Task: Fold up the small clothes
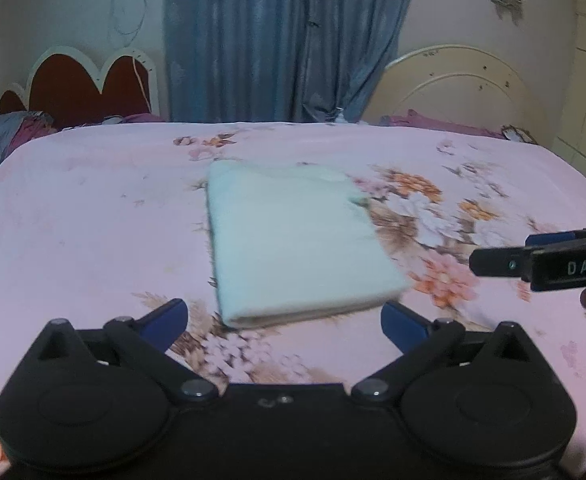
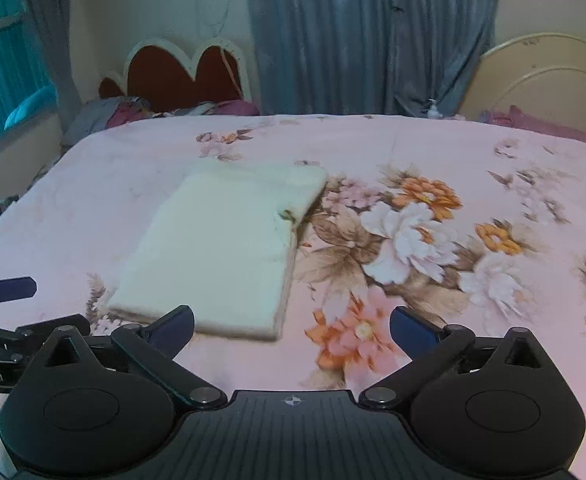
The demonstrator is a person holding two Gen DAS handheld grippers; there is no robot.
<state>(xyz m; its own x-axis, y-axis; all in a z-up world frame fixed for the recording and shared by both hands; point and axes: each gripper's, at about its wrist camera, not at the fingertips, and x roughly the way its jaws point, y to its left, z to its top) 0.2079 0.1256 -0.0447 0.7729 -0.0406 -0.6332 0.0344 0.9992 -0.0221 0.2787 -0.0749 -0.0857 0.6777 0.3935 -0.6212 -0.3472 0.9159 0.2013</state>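
Note:
A pale cream-green cloth [image 1: 293, 240] lies folded into a flat rectangle on the pink floral bedsheet [image 1: 93, 216]. It also shows in the right wrist view [image 2: 221, 248]. My left gripper [image 1: 285, 316] is open and empty, just in front of the cloth's near folded edge. My right gripper [image 2: 293, 326] is open and empty, in front of the cloth's near right corner. The right gripper also enters the left wrist view from the right [image 1: 533, 258]. The left gripper shows at the left edge of the right wrist view [image 2: 1, 292].
The bed [image 2: 453, 152] fills both views. Behind it stand a red heart-shaped headboard [image 1: 81, 84], blue-grey curtains [image 1: 285, 40] and a cream headboard [image 1: 461, 88]. Piled bedding [image 1: 9, 136] lies at the back left. A window [image 2: 1, 68] is at the far left.

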